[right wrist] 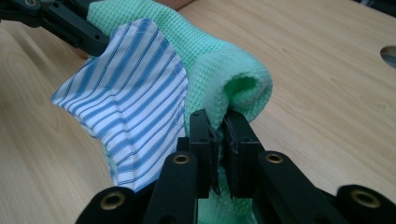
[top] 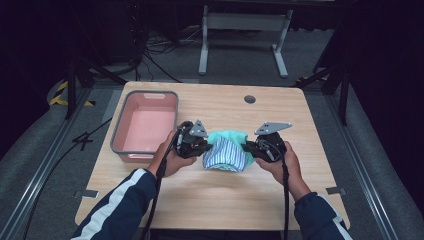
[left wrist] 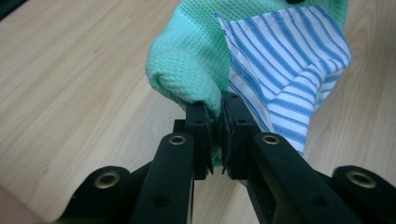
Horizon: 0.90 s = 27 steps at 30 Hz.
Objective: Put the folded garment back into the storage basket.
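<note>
We hold a soft, light green cloth (top: 227,148) with striped lining between us — left gripper (left wrist: 215,135) and right gripper (right wrist: 218,140) each pinched on a rolled edge, sagging beyond the jaws.

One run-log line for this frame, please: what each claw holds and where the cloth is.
left claw: shut on green cloth | right claw: shut on green cloth | striped cloth: draped in front | pink bin: empty, left of the hands

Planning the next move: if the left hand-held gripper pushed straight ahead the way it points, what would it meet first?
The green cloth it already pinches, then likely the right hand-held gripper holding the cloth's other end.
</note>
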Motion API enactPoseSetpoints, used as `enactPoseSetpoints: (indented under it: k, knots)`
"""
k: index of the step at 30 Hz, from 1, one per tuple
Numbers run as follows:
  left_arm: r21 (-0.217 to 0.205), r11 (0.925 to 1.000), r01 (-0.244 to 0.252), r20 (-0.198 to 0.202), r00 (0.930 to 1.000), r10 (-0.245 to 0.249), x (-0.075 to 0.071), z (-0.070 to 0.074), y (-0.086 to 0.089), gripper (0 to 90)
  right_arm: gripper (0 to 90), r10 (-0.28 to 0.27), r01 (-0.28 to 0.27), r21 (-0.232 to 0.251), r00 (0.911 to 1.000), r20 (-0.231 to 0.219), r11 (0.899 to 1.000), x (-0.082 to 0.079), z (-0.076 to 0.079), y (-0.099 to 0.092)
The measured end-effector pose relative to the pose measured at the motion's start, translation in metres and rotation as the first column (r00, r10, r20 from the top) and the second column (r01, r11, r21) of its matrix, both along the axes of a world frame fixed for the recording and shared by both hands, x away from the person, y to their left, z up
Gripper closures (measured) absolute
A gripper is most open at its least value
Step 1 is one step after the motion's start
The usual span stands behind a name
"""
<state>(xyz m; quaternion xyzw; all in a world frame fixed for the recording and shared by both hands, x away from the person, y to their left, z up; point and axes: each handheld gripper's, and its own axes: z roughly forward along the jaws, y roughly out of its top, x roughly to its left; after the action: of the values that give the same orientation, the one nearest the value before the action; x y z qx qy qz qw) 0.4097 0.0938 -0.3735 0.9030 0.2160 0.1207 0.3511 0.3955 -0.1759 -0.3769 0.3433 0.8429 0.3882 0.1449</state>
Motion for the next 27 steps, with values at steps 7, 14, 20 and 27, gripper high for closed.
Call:
enactPoseSetpoints:
  k: [7, 14, 20, 27]
  knots:
    - [-0.006, 0.9998, -0.019, 0.031, 0.9993, 0.019, 0.004, 0.02, 0.012, 82.7, 82.8, 0.017, -0.017, -0.001, 0.9992, 0.036, 1.0, 0.006, 0.02, 0.013]
    - [-0.009, 0.9986, -0.053, 0.039, 0.9978, 0.053, 0.007, 0.03, 0.026, 82.6, 82.8, 0.04, -0.04, -0.003, 0.9973, 0.061, 0.999, 0.016, 0.034, 0.028]
    - [-0.016, 0.9966, -0.081, 0.055, 0.9952, 0.081, 0.009, 0.039, 0.04, 82.6, 82.9, 0.052, -0.053, 0.005, 0.9957, 0.077, 0.999, 0.019, 0.042, 0.041]
    - [-0.024, 0.9898, -0.14, 0.079, 0.9867, 0.142, 0.011, 0.05, 0.064, 82.6, 82.9, 0.085, -0.085, 0.003, 0.9913, 0.101, 0.996, 0.027, 0.056, 0.067]
